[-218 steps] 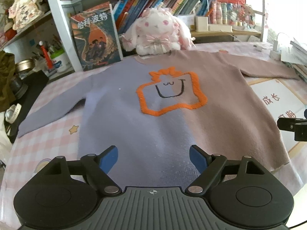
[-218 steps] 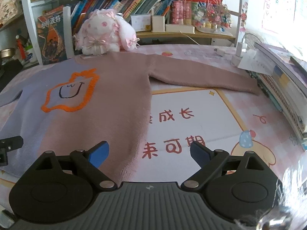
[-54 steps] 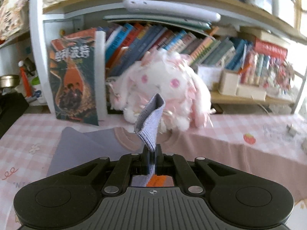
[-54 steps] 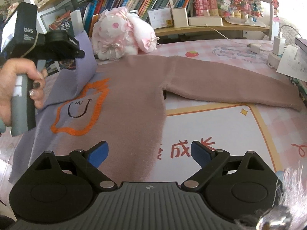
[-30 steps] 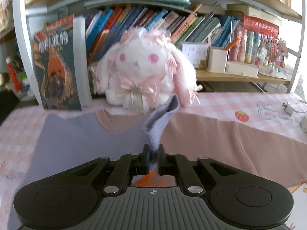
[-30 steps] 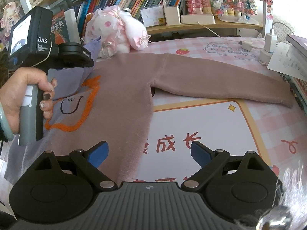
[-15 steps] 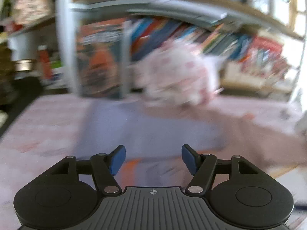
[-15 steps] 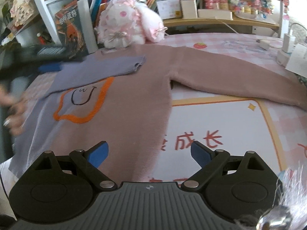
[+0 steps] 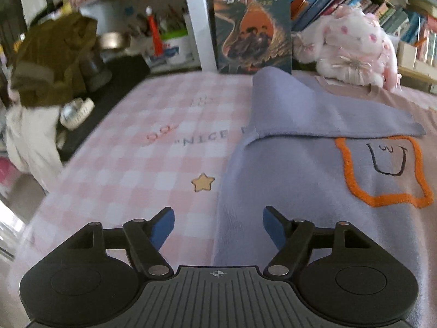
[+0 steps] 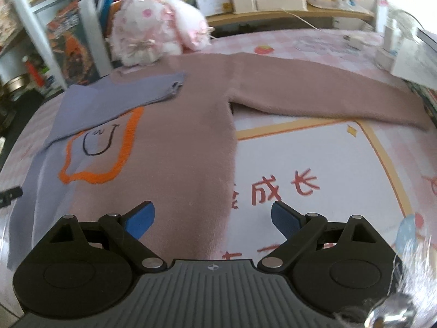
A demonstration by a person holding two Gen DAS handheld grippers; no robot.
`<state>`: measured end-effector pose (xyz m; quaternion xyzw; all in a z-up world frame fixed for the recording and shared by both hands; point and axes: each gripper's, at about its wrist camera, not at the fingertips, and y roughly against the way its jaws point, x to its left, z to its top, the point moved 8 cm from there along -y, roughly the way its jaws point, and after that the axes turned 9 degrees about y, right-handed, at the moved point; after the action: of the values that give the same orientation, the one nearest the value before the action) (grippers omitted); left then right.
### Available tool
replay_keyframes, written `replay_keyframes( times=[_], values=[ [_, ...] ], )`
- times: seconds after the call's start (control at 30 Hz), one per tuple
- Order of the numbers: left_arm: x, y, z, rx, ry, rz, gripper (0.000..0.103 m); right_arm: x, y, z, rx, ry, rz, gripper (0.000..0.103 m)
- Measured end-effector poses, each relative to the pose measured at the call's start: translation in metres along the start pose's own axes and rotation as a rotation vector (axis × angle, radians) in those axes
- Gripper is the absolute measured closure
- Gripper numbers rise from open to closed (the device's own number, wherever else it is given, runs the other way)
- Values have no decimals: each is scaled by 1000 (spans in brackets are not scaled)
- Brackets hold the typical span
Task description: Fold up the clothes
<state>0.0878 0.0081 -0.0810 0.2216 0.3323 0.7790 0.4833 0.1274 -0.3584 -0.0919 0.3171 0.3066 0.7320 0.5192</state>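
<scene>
One sleeve is lying folded across the sweater (image 10: 169,136); the pink sleeve (image 10: 322,93) is still stretching out sideways, running off to the right, nearer the right gripper (image 10: 213,217). Both it and the left gripper (image 9: 218,225) are hanging spread, empty.

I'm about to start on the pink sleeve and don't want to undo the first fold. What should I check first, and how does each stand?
1. Lavender sleeve folded across the chest: ok, it lies flat above the orange design.
2. Left gripper clear of cloth: ok, open and empty over the sweater's left edge.
3. Right gripper ready: ok, open and empty.
4. Pink sleeve reachable: ok, stretched out flat on the table mat.
5. Plush rabbit off the sweater: cannot tell, it sits right at the collar.
6. Hem flat: cannot tell, hidden behind the grippers.
</scene>
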Motion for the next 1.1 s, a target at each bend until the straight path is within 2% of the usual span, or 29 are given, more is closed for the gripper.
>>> replay_keyframes(
  times=[0.13, 0.2, 0.37, 0.47, 0.5, 0.57, 0.63, 0.67, 0.73, 0.87, 0.93, 1.1],
  values=[
    [7, -9, -4, 42, 33, -60, 30, 6, 2, -8, 13, -10, -41, 18],
    [10, -12, -5, 60, 45, -89, 30, 9, 4, -12, 18, -20, -60, 28],
    [17, -21, -9, 108, 76, -160, 30, 17, 9, -19, 24, -25, -109, 43],
    [15, -20, -9, 102, 64, -179, 32, 20, 11, -23, 25, -26, -134, 51],
    [14, -19, -9, 100, 60, -185, 35, 21, 12, -24, 24, -29, -138, 54],
    [13, -19, -9, 96, 51, -197, 47, 22, 13, -25, 22, -32, -146, 59],
    [10, -17, -9, 97, 42, -225, 73, 23, 13, -26, 18, -30, -153, 68],
    [7, -16, -10, 101, 38, -248, 80, 24, 13, -26, 15, -31, -153, 75],
    [3, -13, -9, 105, 36, -276, 92, 25, 13, -26, 12, -31, -154, 81],
    [4, -7, -6, 80, 29, -296, 95, 29, 12, -24, 13, -28, -154, 87],
    [9, -7, -3, 76, 39, -288, 99, 32, 10, -23, 13, -25, -149, 88],
    [22, -10, 7, 57, 37, -253, 99, 46, 5, -17, 15, 7, -118, 89]
  ],
)
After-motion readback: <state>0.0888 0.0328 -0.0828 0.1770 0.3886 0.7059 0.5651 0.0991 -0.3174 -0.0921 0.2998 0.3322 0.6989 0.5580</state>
